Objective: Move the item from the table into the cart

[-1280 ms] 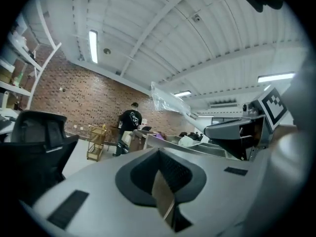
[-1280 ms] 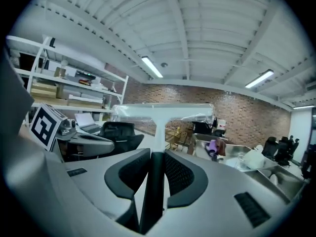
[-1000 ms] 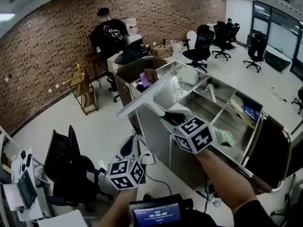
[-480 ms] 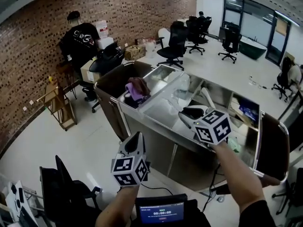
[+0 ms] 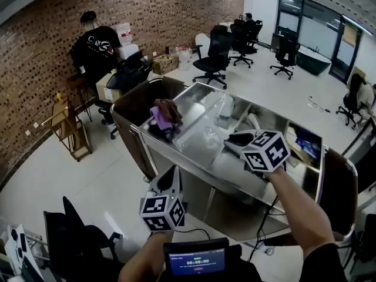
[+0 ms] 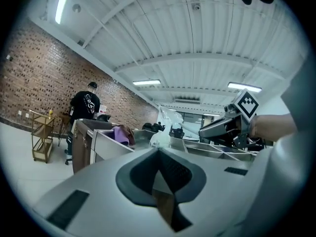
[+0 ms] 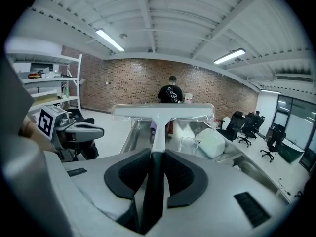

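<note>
My right gripper is shut on the handle of a white T-shaped squeegee wrapped in clear plastic. Its blade lies crosswise in front of the jaws, over the steel cart. In the head view the right gripper hangs above the middle of the cart, and the squeegee is hard to make out. My left gripper is lower, just outside the cart's near wall. In the left gripper view the left gripper has its jaws together with nothing in them.
The cart has several steel compartments and brown bags at both ends. A purple cloth, a clear cup and a white pack lie inside. A person stands by the brick wall; office chairs and a wooden rack are around.
The view has swung round to the cart's long side and nearer to it. Both grippers moved along, the right one staying over the cart with the squeegee, the left now beside the cart wall.
</note>
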A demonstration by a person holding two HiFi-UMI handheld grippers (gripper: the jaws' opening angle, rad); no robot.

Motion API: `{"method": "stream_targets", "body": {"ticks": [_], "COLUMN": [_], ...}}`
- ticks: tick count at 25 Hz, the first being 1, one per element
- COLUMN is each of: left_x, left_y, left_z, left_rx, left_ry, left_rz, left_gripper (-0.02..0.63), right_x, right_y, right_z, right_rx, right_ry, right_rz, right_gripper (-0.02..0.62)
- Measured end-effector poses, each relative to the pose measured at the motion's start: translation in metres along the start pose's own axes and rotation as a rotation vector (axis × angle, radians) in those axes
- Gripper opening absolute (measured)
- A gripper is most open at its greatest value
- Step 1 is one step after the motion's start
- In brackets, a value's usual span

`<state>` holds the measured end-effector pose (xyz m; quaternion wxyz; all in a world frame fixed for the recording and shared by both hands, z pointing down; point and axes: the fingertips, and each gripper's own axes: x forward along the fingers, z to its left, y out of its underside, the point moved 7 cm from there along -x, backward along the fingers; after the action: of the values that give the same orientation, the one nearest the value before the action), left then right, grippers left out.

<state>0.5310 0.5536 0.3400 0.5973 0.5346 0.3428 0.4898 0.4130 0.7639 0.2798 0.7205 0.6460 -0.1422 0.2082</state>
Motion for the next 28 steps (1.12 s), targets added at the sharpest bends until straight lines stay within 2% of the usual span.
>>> {"method": "stream_targets", "body": {"ticks": [6,11,18,20,23,28], "left_x": [-0.005,-0.019,0.002,0.014,0.025,0.037], "left_y": [0.002,-0.010,-0.028,-0.042,-0.062,-0.073], "left_z": [0.002,0.035,0.096,0.112,0.131,0.146], "left_rx": [0.005,0.004,-0.020,-0.037,-0.017,-0.006], "left_ry": [-0.008,-0.057,-0.132,-0.155,-0.195,-0.234], "left_rz": [0.003,-0.002,-0.009,-0.022,-0.040,-0.032], "left_gripper": [0.012,0.012,0.012,0.012,0.012,0.012], "right_x": [0.048,0.118,0.194,0.204,0.215,0.226], "right_y": [-0.023,-0.039,-0.058,-0.062,-0.064,-0.069], "right_z": [-0.001,0.000,-0.001,-0.002,-0.006,-0.013], "right_rx": [-0.026,-0.060,-0.024,-0.015,0.002,0.020], "right_ry": [-0.071,-0.072,-0.087,-0.098,-0.108,-0.121], "right_rz": [0.119,0.263,0.264,0.261,0.250,0.244], "right_gripper": [0.077,0.077,0.077,0.077,0.077,0.078]}}
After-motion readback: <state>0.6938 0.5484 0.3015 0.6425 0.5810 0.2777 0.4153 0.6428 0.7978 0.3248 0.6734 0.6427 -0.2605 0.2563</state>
